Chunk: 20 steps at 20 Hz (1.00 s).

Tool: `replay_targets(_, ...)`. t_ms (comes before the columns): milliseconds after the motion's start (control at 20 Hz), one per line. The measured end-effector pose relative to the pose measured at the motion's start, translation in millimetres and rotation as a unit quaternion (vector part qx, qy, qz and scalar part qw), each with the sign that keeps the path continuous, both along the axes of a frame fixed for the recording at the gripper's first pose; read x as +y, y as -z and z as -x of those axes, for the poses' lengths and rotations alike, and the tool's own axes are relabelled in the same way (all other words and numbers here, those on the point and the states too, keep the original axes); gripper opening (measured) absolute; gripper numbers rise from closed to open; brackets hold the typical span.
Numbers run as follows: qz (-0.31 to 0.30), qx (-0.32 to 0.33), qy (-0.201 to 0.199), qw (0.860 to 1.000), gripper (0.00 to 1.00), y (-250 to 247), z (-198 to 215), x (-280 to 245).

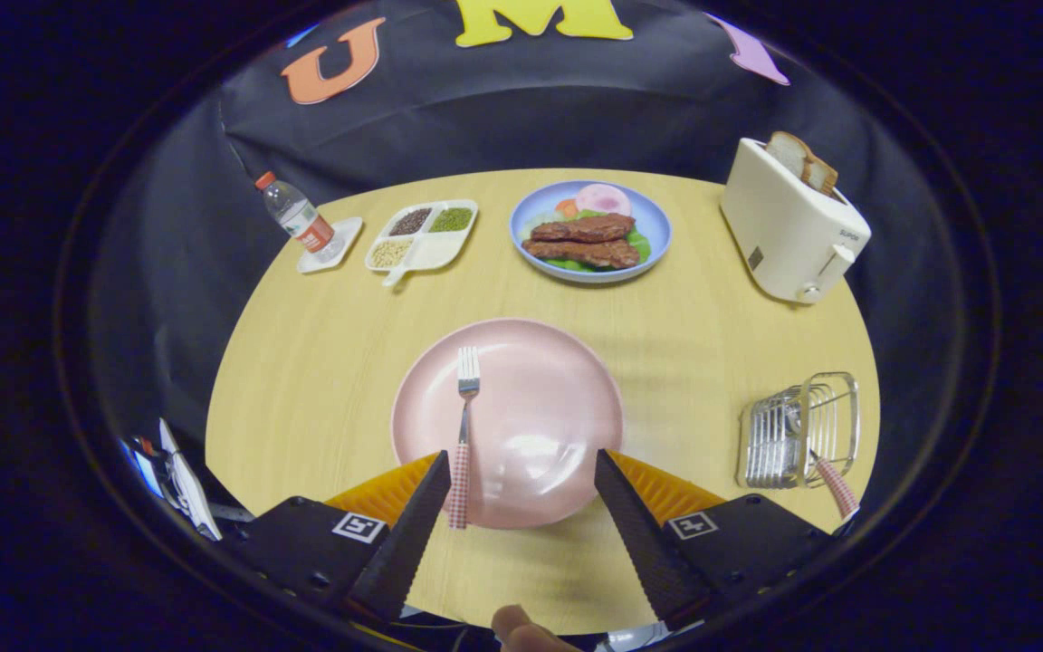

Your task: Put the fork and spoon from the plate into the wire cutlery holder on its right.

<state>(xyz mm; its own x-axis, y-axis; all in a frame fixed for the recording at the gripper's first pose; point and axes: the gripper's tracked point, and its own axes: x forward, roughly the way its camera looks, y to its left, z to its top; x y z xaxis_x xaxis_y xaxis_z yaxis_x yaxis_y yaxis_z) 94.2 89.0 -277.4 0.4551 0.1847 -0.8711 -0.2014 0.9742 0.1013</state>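
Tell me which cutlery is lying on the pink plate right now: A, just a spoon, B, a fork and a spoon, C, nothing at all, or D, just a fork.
D: just the fork lies on the pink plate, between the open fingers of the hand-held gripper, while another checked handle sticks out of the wire cutlery holder.

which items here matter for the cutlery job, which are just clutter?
Job: fork on pink plate; wire holder, a checked handle already sticking out; gripper, fingers open.
Clutter: toaster, food plate, snack tray, water bottle.
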Motion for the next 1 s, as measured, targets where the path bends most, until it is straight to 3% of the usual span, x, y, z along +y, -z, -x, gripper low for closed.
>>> replay_targets(400, 0.021, -0.075, 0.019, 0.997, 0.95, 43, -6, 33)
replay_targets(550, 0.008, -0.064, 0.034, 0.997, 0.87, 62, -6, 50)
replay_targets(650, 0.008, -0.065, 0.035, 0.997, 0.74, 66, -7, 55)
replay_targets(850, 0.021, -0.062, 0.030, 0.997, 0.37, 77, -7, 62)
replay_targets(950, 0.040, -0.068, 0.032, 0.996, 0.38, 78, -5, 58)
replay_targets(1000, 0.050, -0.069, 0.039, 0.996, 0.23, 74, -10, 54)
